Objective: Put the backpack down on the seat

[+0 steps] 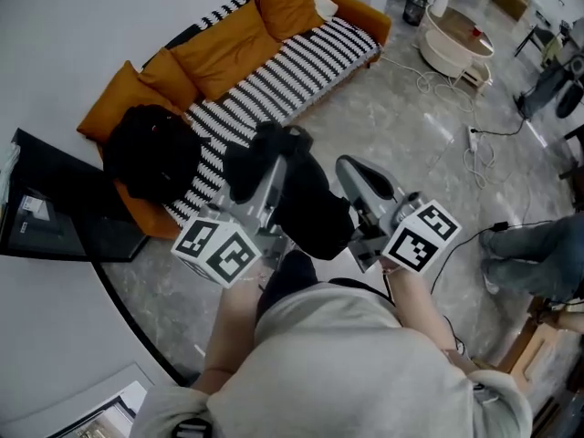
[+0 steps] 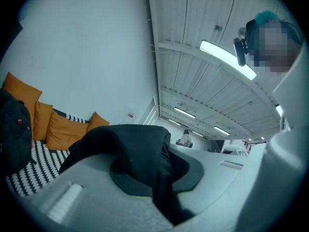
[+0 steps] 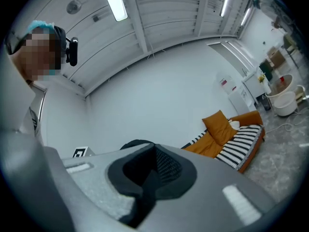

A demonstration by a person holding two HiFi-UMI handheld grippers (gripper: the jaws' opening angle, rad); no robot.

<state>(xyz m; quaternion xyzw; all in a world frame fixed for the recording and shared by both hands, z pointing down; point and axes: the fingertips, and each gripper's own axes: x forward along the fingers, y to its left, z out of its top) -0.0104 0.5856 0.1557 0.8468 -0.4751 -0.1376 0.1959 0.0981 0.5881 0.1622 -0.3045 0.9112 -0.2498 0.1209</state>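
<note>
In the head view I hold a black backpack [image 1: 310, 203] up in front of me, above the floor and short of the sofa seat [image 1: 301, 62], which has a black-and-white striped cover. My left gripper [image 1: 271, 167] is shut on a black strap [image 2: 135, 153] of the backpack, which drapes over its jaws. My right gripper [image 1: 365, 185] is shut on a black mesh strap [image 3: 152, 170] caught in the notch between its jaws. A second black backpack [image 1: 151, 149] lies on the left end of the sofa and shows at the left edge of the left gripper view [image 2: 14, 129].
Orange cushions [image 1: 228, 44] line the sofa back. A black cabinet [image 1: 55, 217] stands at the left by the wall. A round white table [image 1: 454, 39] and cables [image 1: 474, 149] are on the floor at the far right. Another person's legs [image 1: 534, 254] are at the right edge.
</note>
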